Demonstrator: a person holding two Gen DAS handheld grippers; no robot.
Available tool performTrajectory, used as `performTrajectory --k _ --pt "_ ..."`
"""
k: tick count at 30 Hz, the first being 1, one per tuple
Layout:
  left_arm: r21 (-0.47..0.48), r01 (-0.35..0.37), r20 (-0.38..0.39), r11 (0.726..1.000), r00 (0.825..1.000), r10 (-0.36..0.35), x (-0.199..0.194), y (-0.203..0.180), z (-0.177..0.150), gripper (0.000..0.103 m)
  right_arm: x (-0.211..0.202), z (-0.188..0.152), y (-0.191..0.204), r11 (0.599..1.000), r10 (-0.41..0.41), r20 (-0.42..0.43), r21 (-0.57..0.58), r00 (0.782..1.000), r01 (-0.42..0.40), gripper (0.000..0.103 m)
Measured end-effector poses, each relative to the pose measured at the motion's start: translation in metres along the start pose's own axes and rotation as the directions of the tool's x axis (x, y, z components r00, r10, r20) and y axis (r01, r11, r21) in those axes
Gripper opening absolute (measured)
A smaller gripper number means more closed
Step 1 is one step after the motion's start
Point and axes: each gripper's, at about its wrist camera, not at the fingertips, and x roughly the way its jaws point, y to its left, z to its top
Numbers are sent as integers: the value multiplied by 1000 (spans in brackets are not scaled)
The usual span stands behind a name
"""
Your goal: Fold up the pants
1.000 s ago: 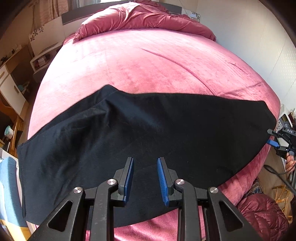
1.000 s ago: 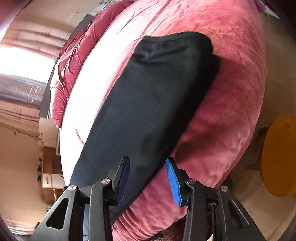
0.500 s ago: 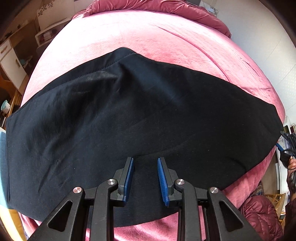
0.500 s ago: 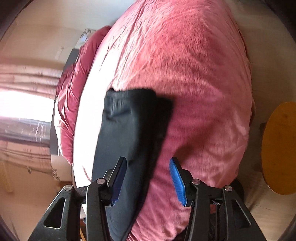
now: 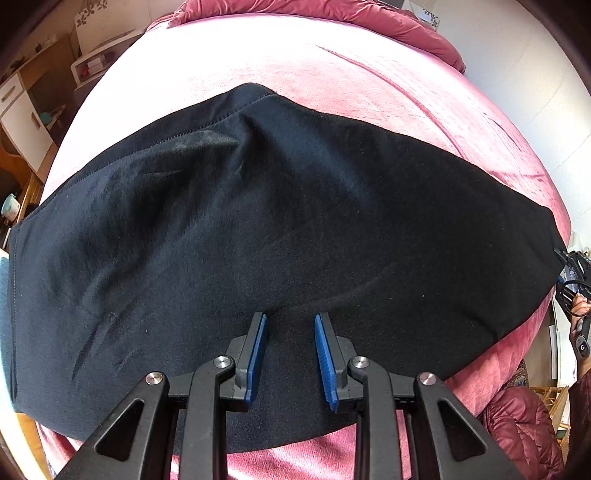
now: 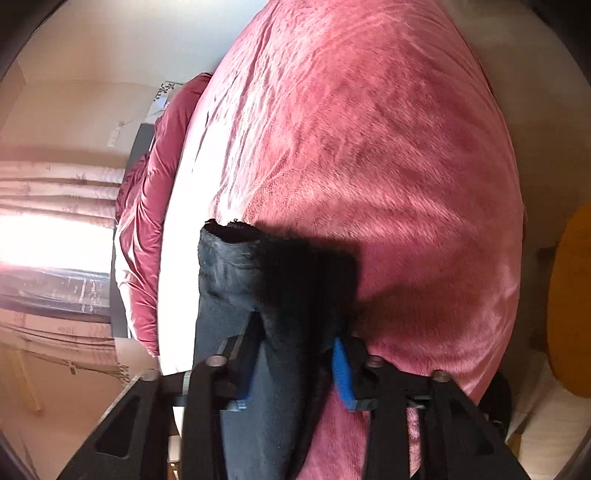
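The black pants point(image 5: 288, 229) lie spread sideways across the pink bed point(image 5: 332, 74), folded lengthwise. My left gripper point(image 5: 289, 326) is open and hovers low over the near edge of the pants, with cloth below and between the blue pads. In the right wrist view, the pants' end point(image 6: 258, 280) lies bunched between the fingers of my right gripper point(image 6: 295, 332), which stand apart around the cloth. The right gripper also shows in the left wrist view point(image 5: 570, 291) at the pants' far right end.
A rumpled maroon duvet point(image 5: 332, 14) lies at the head of the bed. White cabinets and shelves point(image 5: 26, 110) stand to the left. A maroon puffy jacket point(image 5: 524, 432) lies at the lower right. A round wooden stool point(image 6: 569, 314) stands beside the bed.
The left gripper has moved down and closer over the pants. The right gripper has slid along the pants to their end, and the cloth now lies between its fingers.
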Motion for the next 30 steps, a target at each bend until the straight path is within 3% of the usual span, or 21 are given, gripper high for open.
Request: performTrajectory --k 3,7,15,21,27,30 --pt "1 4 -1 1000 1000 -4 4 3 0 27 -3 0 22 998 -14 12 -63 1000 14 20" --pt "-12 21 -7 1000 1000 -21 6 10 1 27 -12 -6 68 981 44 -15 -188 999 -46 19" --pt "-49 42 -14 998 999 -42 6 32 7 27 -13 -52 165 882 88 -106 -454 990 -127 19" --pt "-107 122 3 987 992 -123 -5 54 13 27 6 -127 224 765 92 -251 -601 964 -230 19" --pt "-196 273 40 942 962 -271 -15 83 19 26 37 -211 254 657 22 -387 -690 922 -305 18" --pt "-201 323 57 925 946 -318 -19 91 22 26 63 -252 262 605 -54 -437 -730 898 -319 18"
